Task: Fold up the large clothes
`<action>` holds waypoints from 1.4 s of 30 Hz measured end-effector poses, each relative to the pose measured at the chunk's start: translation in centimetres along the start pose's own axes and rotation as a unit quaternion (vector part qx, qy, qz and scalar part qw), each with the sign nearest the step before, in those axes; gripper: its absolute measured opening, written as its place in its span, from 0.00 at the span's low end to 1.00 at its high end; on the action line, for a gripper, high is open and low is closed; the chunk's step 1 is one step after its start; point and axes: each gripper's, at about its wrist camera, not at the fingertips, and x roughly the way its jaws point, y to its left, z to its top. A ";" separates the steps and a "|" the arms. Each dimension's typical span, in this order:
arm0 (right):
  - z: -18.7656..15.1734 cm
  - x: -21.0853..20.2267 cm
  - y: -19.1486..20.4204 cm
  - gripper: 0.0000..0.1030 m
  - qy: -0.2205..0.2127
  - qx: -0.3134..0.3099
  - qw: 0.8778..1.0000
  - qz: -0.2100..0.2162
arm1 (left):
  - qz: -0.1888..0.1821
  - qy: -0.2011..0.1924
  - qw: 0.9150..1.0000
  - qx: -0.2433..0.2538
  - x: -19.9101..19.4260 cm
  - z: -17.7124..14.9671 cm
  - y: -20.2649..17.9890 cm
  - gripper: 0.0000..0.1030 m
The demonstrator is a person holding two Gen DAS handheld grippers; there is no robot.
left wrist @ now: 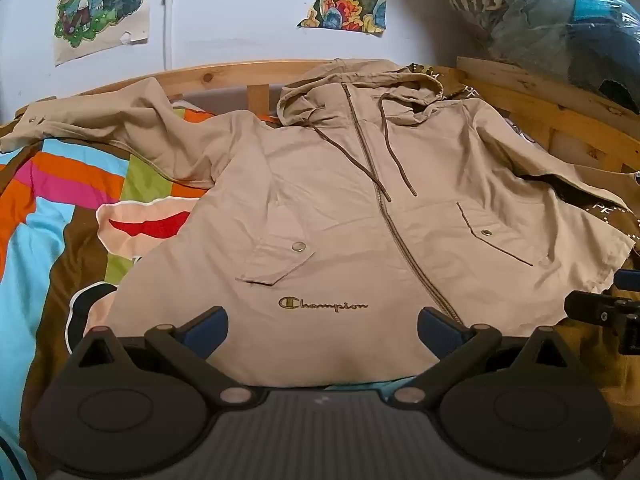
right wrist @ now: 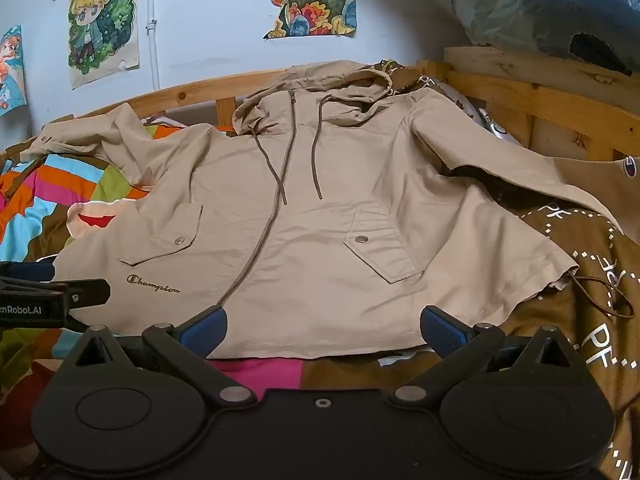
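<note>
A beige hooded jacket (left wrist: 360, 208) lies front-up and zipped on a bed, spread over a colourful striped blanket (left wrist: 60, 208). Its hood (right wrist: 332, 88) rests against the wooden bed frame (right wrist: 540, 104); one sleeve (left wrist: 100, 128) extends across the stripes, the other (right wrist: 500, 168) toward a brown printed blanket (right wrist: 592, 280). Two snap pockets flank the zipper (left wrist: 384, 208), and an embroidered logo (left wrist: 322, 305) sits near the hem. The left gripper (left wrist: 322, 326) hovers over the hem by the logo, fingers spread wide, grasping nothing. The right gripper (right wrist: 324, 326) hovers at the hem beyond the zipper, likewise spread and empty. Posters (right wrist: 104, 20) hang on the wall behind.
</note>
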 end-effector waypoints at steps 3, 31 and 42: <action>0.0 0.0 0.1 0.99 0.000 0.000 1.000 -0.001 | -0.001 0.001 1.000 0.001 -0.1 0.1 -0.1 0.99; 0.0 0.2 -0.2 0.99 0.007 0.007 1.000 0.002 | -0.001 0.003 1.000 0.000 0.0 0.0 -0.2 0.99; -0.1 0.3 -0.3 0.99 0.008 0.009 1.000 0.003 | 0.000 0.004 1.000 0.002 0.1 -0.3 -0.4 0.99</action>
